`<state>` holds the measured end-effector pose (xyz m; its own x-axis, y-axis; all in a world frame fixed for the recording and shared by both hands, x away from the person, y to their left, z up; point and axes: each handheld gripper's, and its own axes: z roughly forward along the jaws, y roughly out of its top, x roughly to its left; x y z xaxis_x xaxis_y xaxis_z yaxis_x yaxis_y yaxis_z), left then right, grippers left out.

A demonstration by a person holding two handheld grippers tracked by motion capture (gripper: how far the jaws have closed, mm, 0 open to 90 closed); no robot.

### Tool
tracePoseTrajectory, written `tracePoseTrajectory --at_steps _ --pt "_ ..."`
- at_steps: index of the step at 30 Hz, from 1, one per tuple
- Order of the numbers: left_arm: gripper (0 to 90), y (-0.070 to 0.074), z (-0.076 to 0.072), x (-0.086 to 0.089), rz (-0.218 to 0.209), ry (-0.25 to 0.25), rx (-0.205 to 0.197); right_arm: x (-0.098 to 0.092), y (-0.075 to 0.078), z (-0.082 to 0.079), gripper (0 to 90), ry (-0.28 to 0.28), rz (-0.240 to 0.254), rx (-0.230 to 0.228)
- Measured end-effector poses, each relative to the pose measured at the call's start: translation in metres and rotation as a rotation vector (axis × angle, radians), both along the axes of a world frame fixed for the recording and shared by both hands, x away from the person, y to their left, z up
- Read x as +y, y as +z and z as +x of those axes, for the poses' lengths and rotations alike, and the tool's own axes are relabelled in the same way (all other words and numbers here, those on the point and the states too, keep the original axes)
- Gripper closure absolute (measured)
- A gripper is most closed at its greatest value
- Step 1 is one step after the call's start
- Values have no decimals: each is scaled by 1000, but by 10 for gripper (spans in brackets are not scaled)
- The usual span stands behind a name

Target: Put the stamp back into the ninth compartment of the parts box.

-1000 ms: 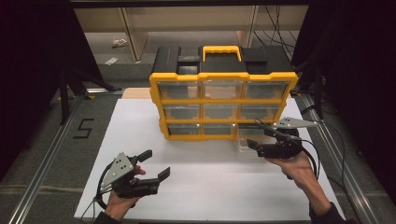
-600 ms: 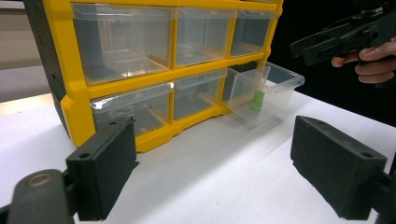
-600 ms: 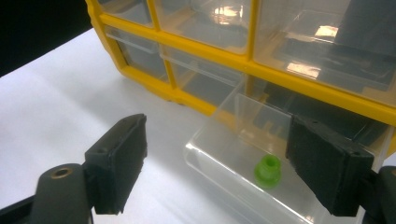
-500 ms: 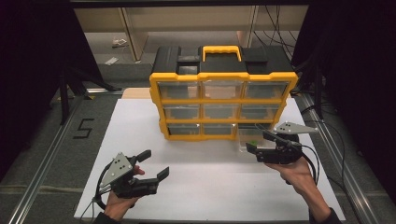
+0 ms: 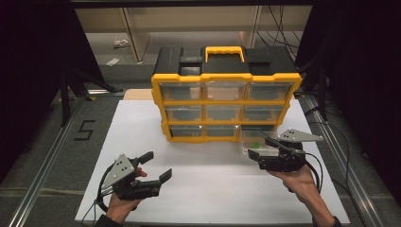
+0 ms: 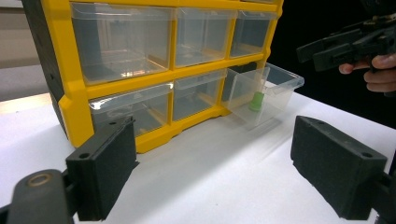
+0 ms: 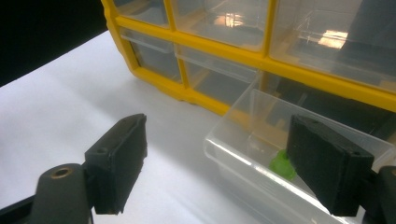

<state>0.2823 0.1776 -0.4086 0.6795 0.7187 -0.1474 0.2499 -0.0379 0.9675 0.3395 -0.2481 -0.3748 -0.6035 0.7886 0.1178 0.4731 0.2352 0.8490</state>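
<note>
From above, the yellow organizer (image 5: 226, 106) stands on the white table (image 5: 142, 137) with its bottom-right clear drawer (image 5: 255, 141) pulled out, its contents just a green speck; the left gripper view shows that speck as a small green piece (image 6: 256, 101) upright inside the drawer, and the right gripper view shows it lying near the drawer's front wall. Right claw (image 5: 263, 147) stands wide at the drawer's front, gripping nothing. Left claw (image 5: 156, 166) hangs wide and empty over the table, well apart from the organizer
</note>
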Motion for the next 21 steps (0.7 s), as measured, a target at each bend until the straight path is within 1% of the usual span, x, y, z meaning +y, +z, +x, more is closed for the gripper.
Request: tracePoseTrajectory --at_steps 11,21 --pt "144 0 1 -1 4 -5 2 -1 -4 -8 214 1 7 2" --pt "144 0 2 -3 1 -11 1 -2 -10 -15 216 3 6 16"
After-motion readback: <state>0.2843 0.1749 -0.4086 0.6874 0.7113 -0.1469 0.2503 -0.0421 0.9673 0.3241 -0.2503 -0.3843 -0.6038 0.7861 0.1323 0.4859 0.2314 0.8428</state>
